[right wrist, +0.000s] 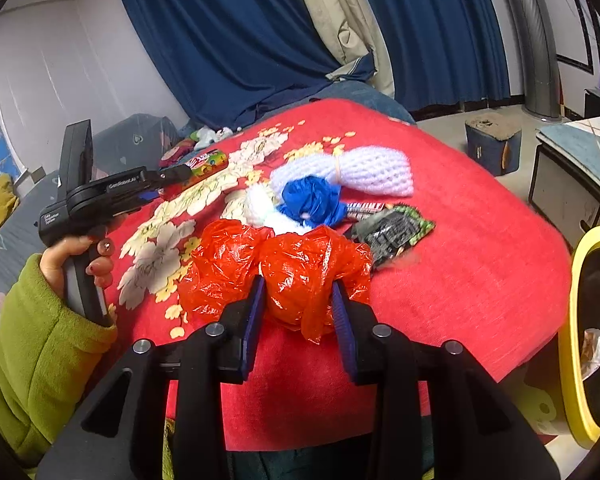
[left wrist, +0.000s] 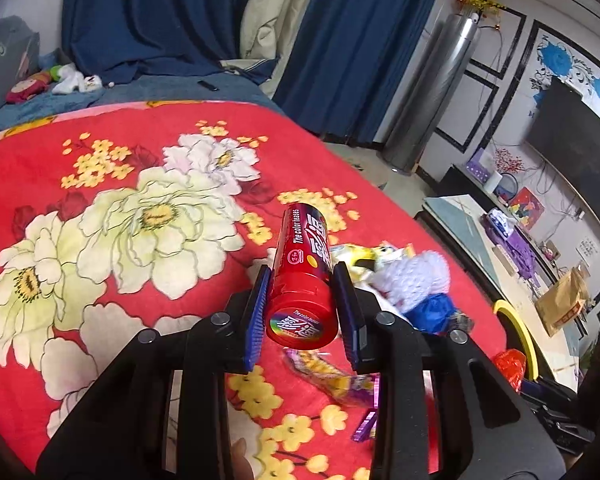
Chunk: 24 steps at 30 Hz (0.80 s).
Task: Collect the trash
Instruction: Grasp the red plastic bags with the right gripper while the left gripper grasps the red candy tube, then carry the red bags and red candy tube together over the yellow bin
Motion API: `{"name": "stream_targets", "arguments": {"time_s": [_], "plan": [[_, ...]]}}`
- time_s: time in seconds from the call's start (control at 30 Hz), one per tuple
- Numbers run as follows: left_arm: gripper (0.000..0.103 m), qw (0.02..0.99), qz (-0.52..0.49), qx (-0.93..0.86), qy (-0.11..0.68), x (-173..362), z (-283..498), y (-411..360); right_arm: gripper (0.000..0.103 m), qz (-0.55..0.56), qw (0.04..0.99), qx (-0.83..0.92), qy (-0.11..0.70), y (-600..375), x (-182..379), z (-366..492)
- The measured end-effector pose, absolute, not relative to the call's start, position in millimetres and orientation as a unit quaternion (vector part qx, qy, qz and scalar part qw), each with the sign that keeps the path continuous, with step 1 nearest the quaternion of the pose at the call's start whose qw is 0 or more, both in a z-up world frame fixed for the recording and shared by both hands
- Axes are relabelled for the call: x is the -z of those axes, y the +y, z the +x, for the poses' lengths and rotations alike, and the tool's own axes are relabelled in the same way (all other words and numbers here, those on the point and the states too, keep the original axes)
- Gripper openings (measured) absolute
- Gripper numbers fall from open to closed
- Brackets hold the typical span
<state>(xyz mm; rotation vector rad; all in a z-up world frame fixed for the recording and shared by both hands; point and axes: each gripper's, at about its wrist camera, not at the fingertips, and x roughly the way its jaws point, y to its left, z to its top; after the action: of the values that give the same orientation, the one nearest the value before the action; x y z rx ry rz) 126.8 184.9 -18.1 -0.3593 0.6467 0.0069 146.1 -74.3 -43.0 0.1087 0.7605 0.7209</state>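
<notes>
Now the left tool [left wrist: 300, 300] clamps the red candy tube [left wrist: 302, 280] while the right tool [right wrist: 298, 308] pinches the orange plastic bag [right wrist: 284, 272]. Smooth tube might slip; thin bag could tear.

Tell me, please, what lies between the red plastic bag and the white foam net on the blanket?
In the right wrist view, a crumpled blue bag lies between the red plastic bag and the white foam net.

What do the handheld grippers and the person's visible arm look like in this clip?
Both grippers, left gripper and right gripper, are matte black plastic with silver round bolts and ribbed blue pads on their fingers. Seen from the right wrist, the left gripper has a pistol-style handle with small white lettering. The left hand wears dark red nail polish and a fuzzy olive-green sleeve.
</notes>
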Motion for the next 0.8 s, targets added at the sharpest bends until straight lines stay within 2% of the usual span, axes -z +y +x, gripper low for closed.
{"name": "stream_targets", "arguments": {"time_s": [0.8], "plan": [[0.024,0.941,-0.128,0.08,0.302,-4.1,126.5,99.9,0.032,0.074,0.904,-0.291,0.305,-124.5,7.7,158.8]]}}
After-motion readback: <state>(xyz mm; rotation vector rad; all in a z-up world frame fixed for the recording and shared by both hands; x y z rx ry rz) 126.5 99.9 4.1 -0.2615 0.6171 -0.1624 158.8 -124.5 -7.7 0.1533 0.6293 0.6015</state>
